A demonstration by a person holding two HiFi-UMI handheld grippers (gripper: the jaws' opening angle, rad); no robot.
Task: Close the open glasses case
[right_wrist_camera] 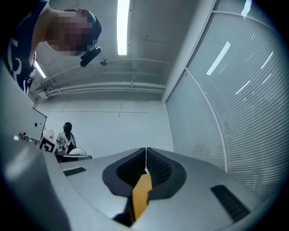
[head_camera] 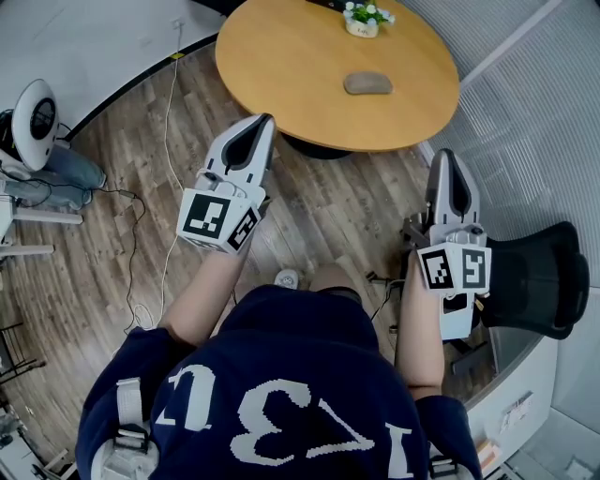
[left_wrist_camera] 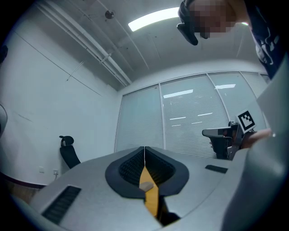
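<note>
A grey-brown glasses case [head_camera: 367, 83] lies on the round wooden table [head_camera: 291, 75], right of its middle; from here it looks like a low oval, and I cannot tell whether its lid is up. My left gripper [head_camera: 266, 119] is shut and empty, its tip just short of the table's near edge. My right gripper [head_camera: 446, 153] is also shut and empty, held over the floor right of the table. In the left gripper view the jaws [left_wrist_camera: 144, 149] meet, and below them the case [left_wrist_camera: 146, 185] shows as a small tan spot on the table [left_wrist_camera: 152, 200]. The right gripper view shows closed jaws [right_wrist_camera: 146, 150].
A small potted plant [head_camera: 364, 19] stands at the table's far edge. A black office chair [head_camera: 539, 281] is close on the right beside a glass wall with blinds [head_camera: 534, 103]. A white round device [head_camera: 37, 111] and cables [head_camera: 141, 244] lie on the floor at left.
</note>
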